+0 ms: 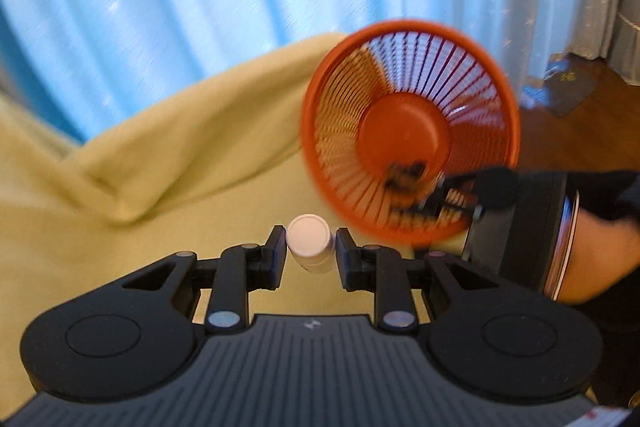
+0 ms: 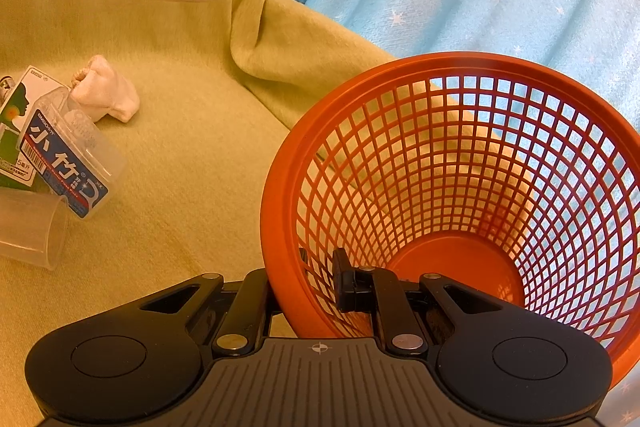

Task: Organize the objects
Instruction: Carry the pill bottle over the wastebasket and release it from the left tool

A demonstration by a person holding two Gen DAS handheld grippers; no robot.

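Transfer step underway: I'm carrying a small white bottle (image 1: 310, 242), my left gripper (image 1: 310, 251) fingers clamping its sides, white cap facing the camera, lifted clear of the yellow blanket (image 1: 180, 147). Ahead and to the right of those fingers, my right gripper (image 2: 308, 283) is pinching the rim of the orange basket (image 1: 412, 131), tilting its empty mouth toward me. Next I'm judging the bottle needs swinging right over that rim, then letting go. Left of the right fingers, dental floss box (image 2: 66, 163), clear cup (image 2: 32, 231) and white sock (image 2: 106, 95) are waiting.
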